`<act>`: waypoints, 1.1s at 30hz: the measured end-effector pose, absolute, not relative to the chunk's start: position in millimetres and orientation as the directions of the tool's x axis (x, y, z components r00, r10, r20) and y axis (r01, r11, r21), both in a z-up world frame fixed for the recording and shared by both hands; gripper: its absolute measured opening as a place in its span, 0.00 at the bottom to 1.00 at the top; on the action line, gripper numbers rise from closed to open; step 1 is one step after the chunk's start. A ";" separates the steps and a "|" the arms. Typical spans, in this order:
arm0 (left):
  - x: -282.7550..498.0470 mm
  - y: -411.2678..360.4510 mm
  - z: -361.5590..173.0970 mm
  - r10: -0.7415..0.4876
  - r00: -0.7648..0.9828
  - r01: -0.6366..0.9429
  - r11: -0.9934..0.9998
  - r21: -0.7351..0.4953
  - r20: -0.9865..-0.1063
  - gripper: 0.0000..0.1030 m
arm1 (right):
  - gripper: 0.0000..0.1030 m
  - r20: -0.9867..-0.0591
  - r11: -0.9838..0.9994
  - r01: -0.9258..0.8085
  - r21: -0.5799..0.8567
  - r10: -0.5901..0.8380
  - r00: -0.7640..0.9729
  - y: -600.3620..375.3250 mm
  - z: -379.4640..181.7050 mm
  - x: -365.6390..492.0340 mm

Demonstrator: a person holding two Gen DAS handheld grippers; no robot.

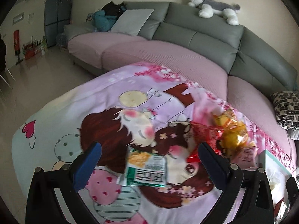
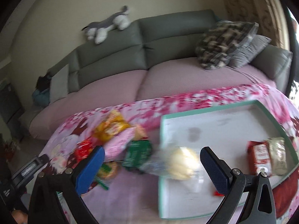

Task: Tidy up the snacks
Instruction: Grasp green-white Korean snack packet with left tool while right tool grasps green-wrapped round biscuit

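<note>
Item: green-and-white foil snack packet (image 1: 144, 169), lying flat on the cartoon-print pink cloth surface (image 1: 112, 93), between our left gripper's (image 1: 149, 160) wide, empty fingers. Right: heap of yellow and red packets (image 1: 229, 136). Our right gripper (image 2: 152, 165), fingers wide, empty, over a pale bread bag (image 2: 179, 164) at the near left rim of the shallow mint-edged white tray (image 2: 224, 127).

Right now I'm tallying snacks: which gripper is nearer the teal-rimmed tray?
Right. The right gripper hovers over the tray's near-left corner; the left gripper hangs left of it.
</note>
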State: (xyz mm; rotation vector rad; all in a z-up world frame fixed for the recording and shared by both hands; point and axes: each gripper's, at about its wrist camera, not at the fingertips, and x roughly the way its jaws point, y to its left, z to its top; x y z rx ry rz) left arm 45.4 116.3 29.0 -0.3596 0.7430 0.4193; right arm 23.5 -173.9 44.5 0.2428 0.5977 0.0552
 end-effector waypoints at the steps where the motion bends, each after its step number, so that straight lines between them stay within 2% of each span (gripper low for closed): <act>1: 44.8 120.5 27.3 0.238 0.657 -0.490 0.856 -0.165 -0.715 0.99 | 1.00 -0.550 0.973 -0.001 0.233 0.133 0.825 -164.1 44.2 24.6; 8: 39.0 145.5 17.0 0.198 0.666 -0.508 0.826 -0.243 -0.719 0.99 | 1.00 -0.595 0.975 -0.080 0.208 0.191 0.781 -116.2 28.9 36.1; 18: 53.2 144.5 -8.7 0.050 0.651 -0.442 0.836 -0.324 -0.757 0.99 | 0.97 -0.690 0.984 -0.115 0.137 0.178 0.702 -75.3 -8.0 54.9; 27: 64.9 135.2 -32.0 0.047 0.556 -0.451 0.856 -0.254 -0.830 0.94 | 0.91 -0.735 0.989 -0.104 0.104 0.147 0.662 -64.0 -28.5 69.6; 33: 68.1 129.5 -37.1 0.077 0.529 -0.453 0.868 -0.205 -0.845 0.93 | 0.87 -0.750 0.990 -0.088 0.108 0.139 0.646 -63.9 -37.1 77.6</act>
